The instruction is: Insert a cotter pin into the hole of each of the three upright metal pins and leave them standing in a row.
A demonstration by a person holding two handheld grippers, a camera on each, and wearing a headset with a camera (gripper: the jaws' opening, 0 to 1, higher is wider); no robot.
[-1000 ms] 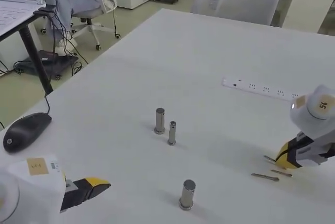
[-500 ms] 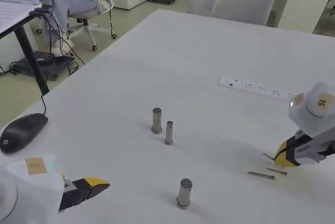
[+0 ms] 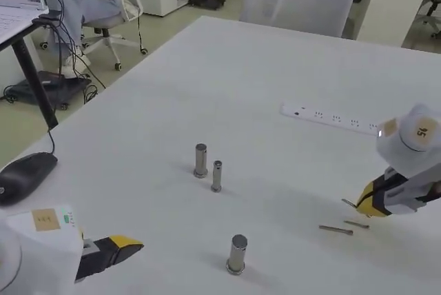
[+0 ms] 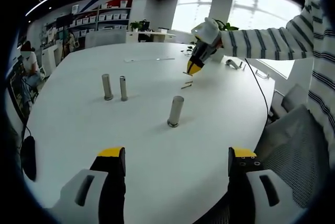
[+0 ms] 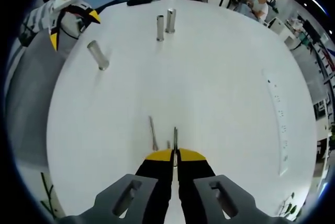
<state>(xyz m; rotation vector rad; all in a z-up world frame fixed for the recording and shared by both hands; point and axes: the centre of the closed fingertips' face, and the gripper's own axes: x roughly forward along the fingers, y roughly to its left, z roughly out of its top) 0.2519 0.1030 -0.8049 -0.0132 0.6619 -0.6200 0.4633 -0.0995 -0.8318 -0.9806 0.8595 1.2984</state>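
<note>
Three upright metal pins stand on the white table: two close together [image 3: 200, 160] [image 3: 217, 176] and a thicker one [image 3: 237, 254] nearer me. My right gripper [image 3: 360, 205] hovers low at the right, shut on a thin cotter pin [image 5: 175, 136] that sticks out past its tips. Two more cotter pins [image 3: 335, 229] [image 3: 356, 224] lie on the table just beside it. My left gripper [image 4: 176, 155] is open and holds nothing; in the head view it sits at the bottom left [image 3: 127, 245]. The thick pin [image 4: 175, 111] stands straight ahead of it.
A white power strip [image 3: 331, 117] lies at the right rear of the table [image 3: 227, 81]. A black mouse [image 3: 26, 175] rests near the left edge. A grey chair [image 3: 296, 4] stands behind the far edge, and a person sits at a desk further left.
</note>
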